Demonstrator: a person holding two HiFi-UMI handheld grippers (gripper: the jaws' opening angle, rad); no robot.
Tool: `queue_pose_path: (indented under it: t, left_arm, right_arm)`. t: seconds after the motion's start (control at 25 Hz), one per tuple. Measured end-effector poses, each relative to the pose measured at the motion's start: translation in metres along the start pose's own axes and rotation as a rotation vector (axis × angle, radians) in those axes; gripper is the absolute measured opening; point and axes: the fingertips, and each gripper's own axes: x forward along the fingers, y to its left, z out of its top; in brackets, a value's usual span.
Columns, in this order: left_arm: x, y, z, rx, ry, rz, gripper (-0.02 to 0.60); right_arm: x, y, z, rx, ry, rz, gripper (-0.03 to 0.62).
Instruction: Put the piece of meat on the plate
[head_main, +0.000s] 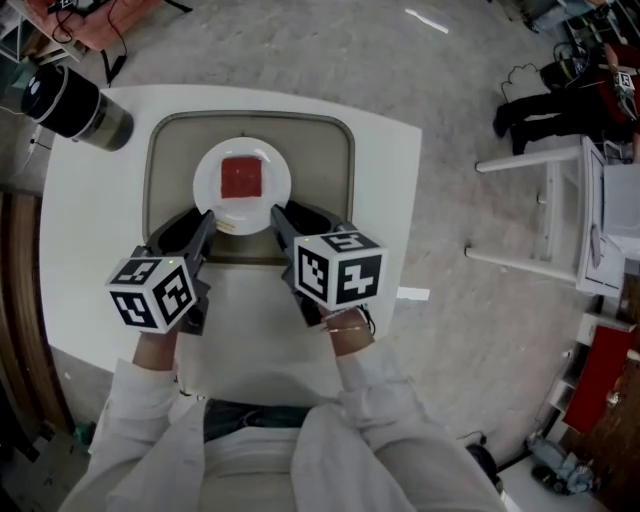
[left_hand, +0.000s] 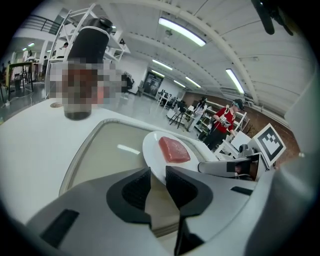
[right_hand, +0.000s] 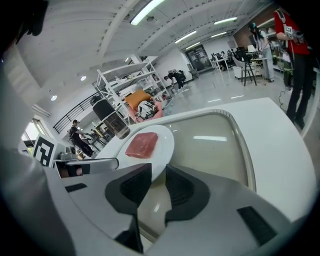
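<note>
Meat (head_main: 241, 177) on plate (head_main: 211, 186) | left tool (left_hand: 157, 171), right tool (right_hand: 158, 168) | jaws narrowly apart

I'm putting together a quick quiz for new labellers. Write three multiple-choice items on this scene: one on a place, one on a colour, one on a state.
1. Where does the plate stand?
A. on the tray
B. on a stove
C. in a sink

2. What colour is the plate?
A. black
B. white
C. blue

3. What state is the piece of meat in?
A. gripped in tongs
B. hanging over the plate's edge
C. lying flat on the plate, held by nothing

Answers:
1 A: the tray's rim runs all round the plate.
2 B: its rim shows white around the red meat.
3 C: the tongs of the left gripper and the right gripper are empty at the plate's near rim, short of the meat.
</note>
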Motion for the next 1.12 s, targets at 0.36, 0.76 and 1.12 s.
queue_pose_path:
  t: [0.36, 0.76, 1.12]
  left_arm:
    - [0.01, 0.004, -0.007, 0.032, 0.113, 0.032, 0.087]
    - [0.016, 0.008, -0.008, 0.129, 0.12, 0.085, 0.094]
    - [0.01, 0.009, -0.001, 0.118, 0.072, 0.079, 0.095]
  right_arm:
    - [0.007, -0.005, -0.006, -0.021, 0.093, -0.034, 0.092]
    - [0.01, -0.006, -0.006, -0.043, 0.082, -0.074, 0.092]
    - [0.007, -0.005, -0.005, -0.044, 0.068, -0.069, 0.094]
